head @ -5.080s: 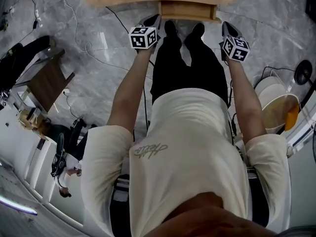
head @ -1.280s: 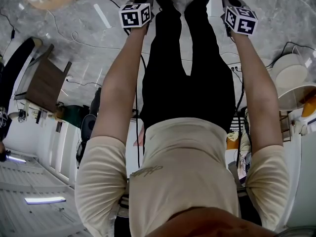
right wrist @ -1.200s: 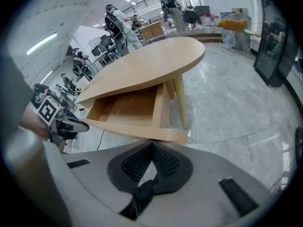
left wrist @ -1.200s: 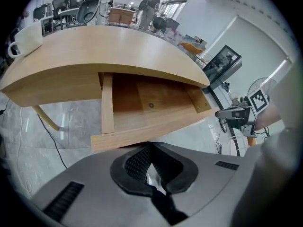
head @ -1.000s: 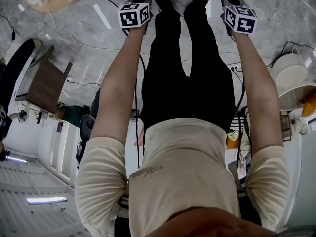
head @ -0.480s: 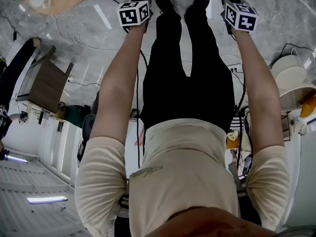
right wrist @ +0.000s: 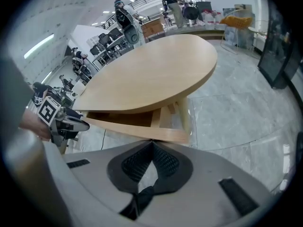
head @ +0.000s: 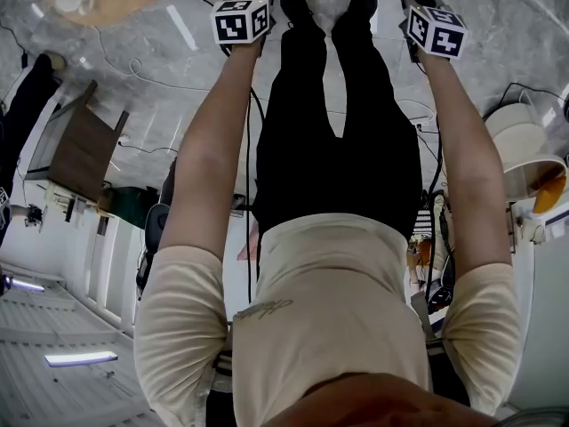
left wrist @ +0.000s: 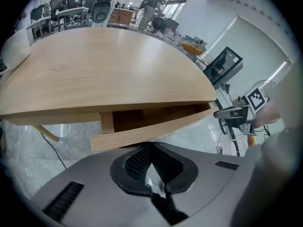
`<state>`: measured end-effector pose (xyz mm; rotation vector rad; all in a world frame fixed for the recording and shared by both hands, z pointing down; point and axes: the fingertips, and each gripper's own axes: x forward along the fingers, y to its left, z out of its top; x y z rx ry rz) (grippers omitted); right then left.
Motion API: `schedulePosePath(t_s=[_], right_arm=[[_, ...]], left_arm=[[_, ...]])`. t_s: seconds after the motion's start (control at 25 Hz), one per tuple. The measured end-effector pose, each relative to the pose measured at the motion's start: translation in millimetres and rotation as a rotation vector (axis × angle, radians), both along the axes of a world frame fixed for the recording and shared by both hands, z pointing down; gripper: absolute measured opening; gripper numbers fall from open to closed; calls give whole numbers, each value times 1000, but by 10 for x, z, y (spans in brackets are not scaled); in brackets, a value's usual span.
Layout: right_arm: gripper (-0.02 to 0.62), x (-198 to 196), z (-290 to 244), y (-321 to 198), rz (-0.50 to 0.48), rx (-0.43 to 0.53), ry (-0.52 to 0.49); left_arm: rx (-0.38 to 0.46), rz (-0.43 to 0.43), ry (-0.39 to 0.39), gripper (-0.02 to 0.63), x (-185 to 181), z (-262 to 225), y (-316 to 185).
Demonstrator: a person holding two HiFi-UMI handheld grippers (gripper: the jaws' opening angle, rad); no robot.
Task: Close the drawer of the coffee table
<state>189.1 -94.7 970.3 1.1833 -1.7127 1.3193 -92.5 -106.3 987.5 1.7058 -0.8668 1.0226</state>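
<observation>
Two grippers both have their jaws pressed together, with nothing held in them. The left gripper (left wrist: 150,144) has its tips right at the front of the drawer (left wrist: 156,126). The right gripper (right wrist: 152,143) is at the other end of that front. The drawer is light wood. It sticks out a little from under the round coffee table (left wrist: 104,74), and a dark gap shows above it.

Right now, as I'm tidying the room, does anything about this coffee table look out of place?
Only the drawer: it juts out from under the tabletop, dark gap showing, not flush. The left gripper and right gripper, both shut, point at its front panel. Nothing looks spilled or damaged.
</observation>
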Motion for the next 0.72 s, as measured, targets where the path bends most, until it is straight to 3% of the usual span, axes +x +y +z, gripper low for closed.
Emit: schedulePosePath(t_s=[0.72], right_arm=[[-6,44,2,-337,15,-5,-1]], left_arm=[[9,-10,1,5,52,-8,-360]])
